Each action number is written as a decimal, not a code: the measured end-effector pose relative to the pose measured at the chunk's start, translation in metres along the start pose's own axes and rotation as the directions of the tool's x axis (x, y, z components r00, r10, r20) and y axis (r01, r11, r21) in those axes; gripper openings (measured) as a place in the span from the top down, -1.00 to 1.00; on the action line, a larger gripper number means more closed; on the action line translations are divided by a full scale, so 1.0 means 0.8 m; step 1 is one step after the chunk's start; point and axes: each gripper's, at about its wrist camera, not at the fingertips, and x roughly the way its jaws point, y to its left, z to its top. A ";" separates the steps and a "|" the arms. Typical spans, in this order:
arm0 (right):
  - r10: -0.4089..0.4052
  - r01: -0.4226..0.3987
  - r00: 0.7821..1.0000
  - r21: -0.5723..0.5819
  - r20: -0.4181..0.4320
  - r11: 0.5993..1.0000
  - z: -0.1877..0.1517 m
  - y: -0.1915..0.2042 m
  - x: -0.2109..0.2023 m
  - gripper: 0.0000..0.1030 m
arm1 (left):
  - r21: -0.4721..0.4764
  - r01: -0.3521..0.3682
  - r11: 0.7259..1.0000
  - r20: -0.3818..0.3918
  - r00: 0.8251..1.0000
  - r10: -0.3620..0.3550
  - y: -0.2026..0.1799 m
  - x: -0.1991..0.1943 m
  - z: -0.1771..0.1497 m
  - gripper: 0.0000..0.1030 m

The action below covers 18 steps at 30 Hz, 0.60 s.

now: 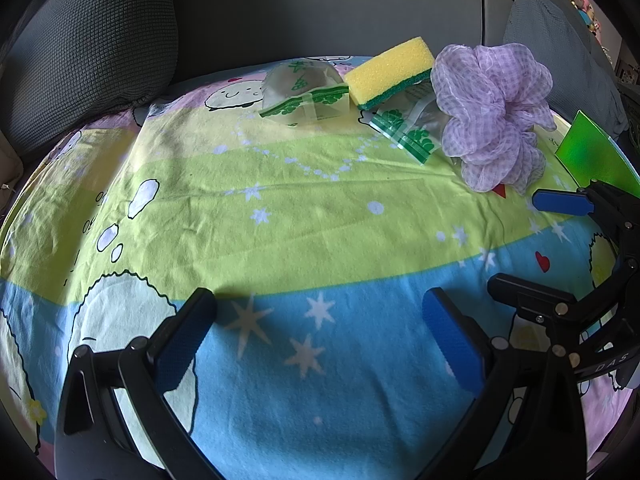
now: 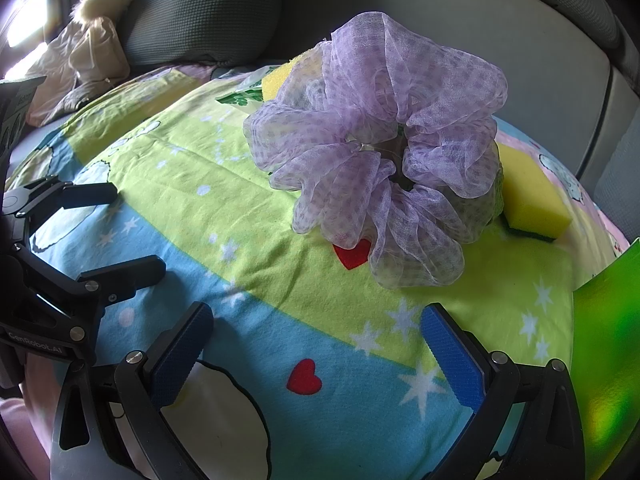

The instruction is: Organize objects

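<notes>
My left tongs (image 1: pixel 320 320) stand wide apart with nothing between them, the black arms ending in blue ribbed pads (image 1: pixel 452 340) that hover over the blue band of the cloth (image 1: pixel 280 208). My right tongs (image 2: pixel 316 344) are spread just as wide and also empty, their textured blue pads (image 2: pixel 452 348) above a red heart and white stars printed on the same cloth.

The cloth is soft, slightly creased cotton, striped in blue, lime green and pale pink, with cartoon cloud figures outlined in black. It drapes over a rounded surface that I cannot identify.

The purple mesh pouf (image 2: pixel 380 152) is my landmark: a ruffled, see-through ball of checked netting gathered at a dark centre, lying on the green stripe just beyond my right tongs. In the left view the pouf (image 1: pixel 496 116) sits far to the right of my left tongs, with my right tongs (image 1: pixel 516 240) near it.

Touching the pouf on its left side, a crinkled clear plastic bag (image 1: pixel 408 128) with green print lies flat. Beyond that bag rests a block-shaped sponge (image 1: pixel 390 72), porous yellow foam over a thin green scouring layer, one end propped on the plastic. Further left of the pouf lies a second clear bag (image 1: pixel 308 96), puffed and folded.

Right of the pouf, tucked against its netting, is another yellow sponge (image 2: pixel 532 196) with a dark green base. A glossy green sheet (image 2: pixel 608 360) lies near the pouf's right edge.

Behind the pouf rise grey waffle-textured cushions (image 1: pixel 96 48).
</notes>
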 end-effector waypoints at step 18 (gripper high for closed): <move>-0.007 0.007 1.000 0.006 -0.003 1.000 0.002 0.003 0.005 -1.00 | -0.004 -0.005 1.000 -0.006 1.000 0.005 -0.001 0.002 0.001 -0.99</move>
